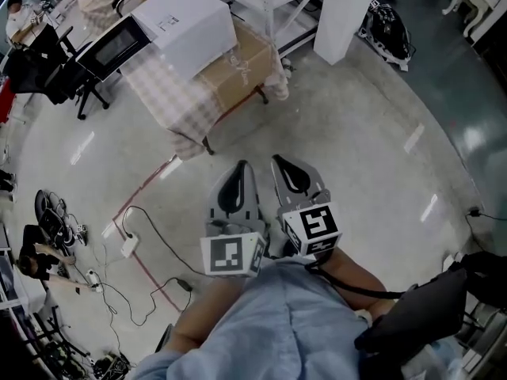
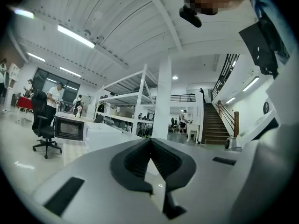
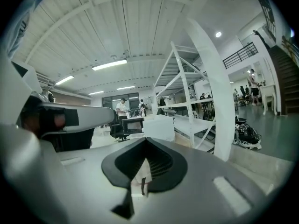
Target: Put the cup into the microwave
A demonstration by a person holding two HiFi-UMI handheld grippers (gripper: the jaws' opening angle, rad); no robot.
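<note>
Open floor [image 1: 372,149] ahead, clothed table [image 1: 162,93] beyond, pillar [image 1: 344,14] right, cables [image 1: 154,236] left

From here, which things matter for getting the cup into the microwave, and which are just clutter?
Job: microwave on the checked table; left gripper and right gripper, both shut and empty. No cup in view.
Clutter: white box, cardboard box, office chair, floor cables, pillar.
</note>
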